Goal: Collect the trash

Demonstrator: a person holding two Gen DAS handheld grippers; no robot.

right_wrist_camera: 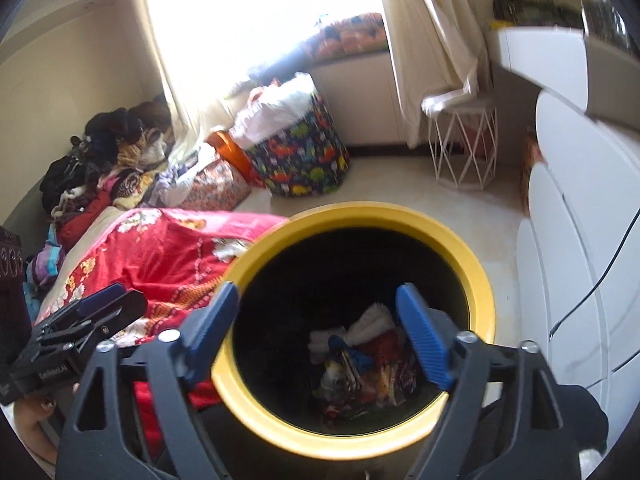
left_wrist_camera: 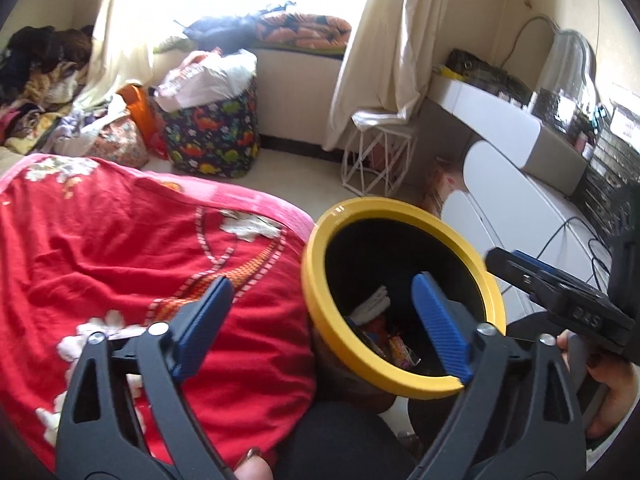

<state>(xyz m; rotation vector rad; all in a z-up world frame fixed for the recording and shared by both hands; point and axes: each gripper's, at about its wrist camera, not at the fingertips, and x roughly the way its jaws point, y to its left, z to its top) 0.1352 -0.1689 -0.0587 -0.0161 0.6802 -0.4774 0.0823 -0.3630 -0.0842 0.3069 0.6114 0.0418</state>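
Yellow-rimmed bin stood beside the red blanket, trash lay inside, left gripper and right gripper hung over it, jaws wide, empty.

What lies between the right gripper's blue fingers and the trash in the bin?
Nothing: the right gripper hangs open above the yellow-rimmed black bin; only bare air reaches the trash, per right wrist view.

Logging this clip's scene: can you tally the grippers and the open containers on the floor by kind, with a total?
Handheld grippers: 2, the left gripper and the right gripper, both open with nothing between the jaws
Yellow-rimmed trash bin: 1, with wrappers and scraps inside
Dinosaur-print fabric basket: 1, stuffed with bags
White wire-frame stand: 1
Total: 5
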